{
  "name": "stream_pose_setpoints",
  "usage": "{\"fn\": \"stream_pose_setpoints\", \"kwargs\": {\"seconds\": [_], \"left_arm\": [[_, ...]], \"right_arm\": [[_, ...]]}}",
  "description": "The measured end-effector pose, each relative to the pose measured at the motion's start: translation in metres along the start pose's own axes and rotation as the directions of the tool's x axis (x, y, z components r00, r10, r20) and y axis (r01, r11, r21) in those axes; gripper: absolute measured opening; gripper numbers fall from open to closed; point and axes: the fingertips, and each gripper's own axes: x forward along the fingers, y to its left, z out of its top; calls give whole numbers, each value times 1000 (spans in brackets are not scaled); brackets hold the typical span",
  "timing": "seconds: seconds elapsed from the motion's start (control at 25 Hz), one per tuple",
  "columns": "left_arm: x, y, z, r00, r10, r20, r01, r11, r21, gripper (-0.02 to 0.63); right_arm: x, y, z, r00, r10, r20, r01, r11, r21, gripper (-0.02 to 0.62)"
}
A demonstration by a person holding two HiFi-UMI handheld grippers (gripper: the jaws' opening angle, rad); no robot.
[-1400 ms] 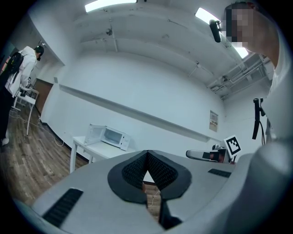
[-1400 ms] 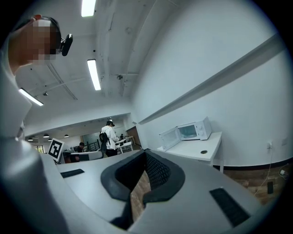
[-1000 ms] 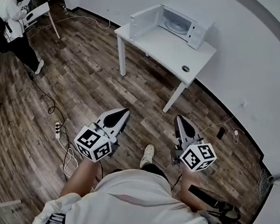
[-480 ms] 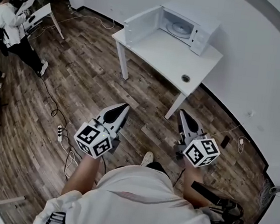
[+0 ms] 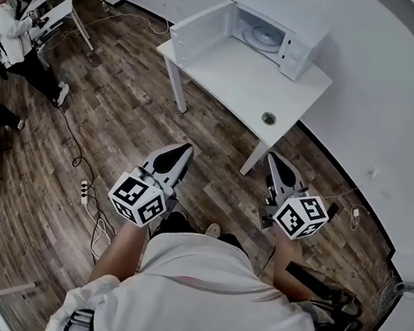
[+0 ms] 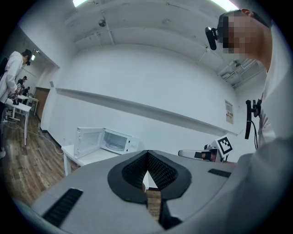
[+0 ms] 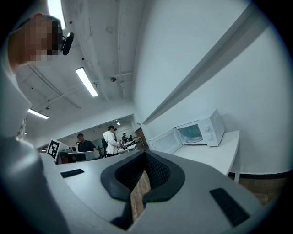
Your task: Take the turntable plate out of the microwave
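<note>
Looking from the head view, I find the turntable plate (image 5: 266, 35) lying flat inside the microwave (image 5: 306, 44), whose door (image 5: 201, 29) stands open. It lies at about 12 o'clock from both grippers, well apart from them. The right gripper (image 5: 271, 158) is slightly nearer than the left gripper (image 5: 186, 149). Both are clenched on nothing. The plate is round and looks small, and I cannot make out what it rests on.

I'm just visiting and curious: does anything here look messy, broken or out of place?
Nothing spilled or broken. The microwave door stands wide open, and loose cables with a power strip trail across the floor.
</note>
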Motion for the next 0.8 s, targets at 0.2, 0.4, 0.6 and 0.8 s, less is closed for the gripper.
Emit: {"fn": "stream_pose_setpoints", "kwargs": {"seconds": [0.2, 0.4, 0.6, 0.8], "left_arm": [[30, 20, 4, 1000, -7, 9, 7, 1000, -4, 9], [64, 56, 7, 1000, -8, 23, 8, 1000, -23, 9], [104, 103, 22, 999, -30, 29, 31, 998, -47, 9], [143, 159, 40, 998, -62, 12, 63, 997, -44, 11]], "right_arm": [[22, -24, 5, 1000, -18, 1, 18, 1000, -7, 3], [53, -49, 9, 999, -50, -5, 50, 999, -16, 3], [101, -69, 21, 997, -78, -10, 77, 997, -26, 3], [163, -85, 34, 993, -120, -12, 119, 992, -27, 3]]}}
